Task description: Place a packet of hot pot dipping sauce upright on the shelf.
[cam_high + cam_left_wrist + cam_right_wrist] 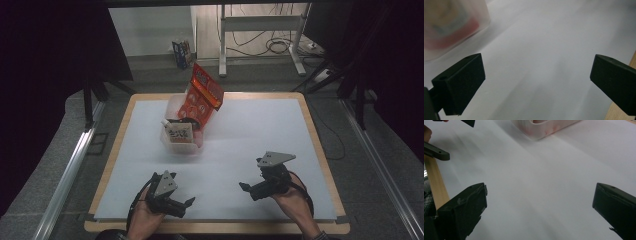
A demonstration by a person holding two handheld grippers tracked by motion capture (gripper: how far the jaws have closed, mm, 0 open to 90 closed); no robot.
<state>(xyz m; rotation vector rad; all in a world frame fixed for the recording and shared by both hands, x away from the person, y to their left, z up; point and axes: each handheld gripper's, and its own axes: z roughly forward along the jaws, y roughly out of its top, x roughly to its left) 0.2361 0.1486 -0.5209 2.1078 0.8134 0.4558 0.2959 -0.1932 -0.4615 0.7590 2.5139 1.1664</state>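
Two grippers, left [186, 202] and right [246, 187], both spread empty; one bin [172, 145] holding two packets

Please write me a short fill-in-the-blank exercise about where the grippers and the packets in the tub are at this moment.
1. Both the left gripper and the right gripper have their jaws ____.
2. The red snack bag stands tilted inside the translucent ____.
3. The tub sits nearer the table's ____ edge, seen from the person's side.
4. Between the right gripper's jaws lies nothing but the ____ table cover.

Missing words: open; tub; left; white
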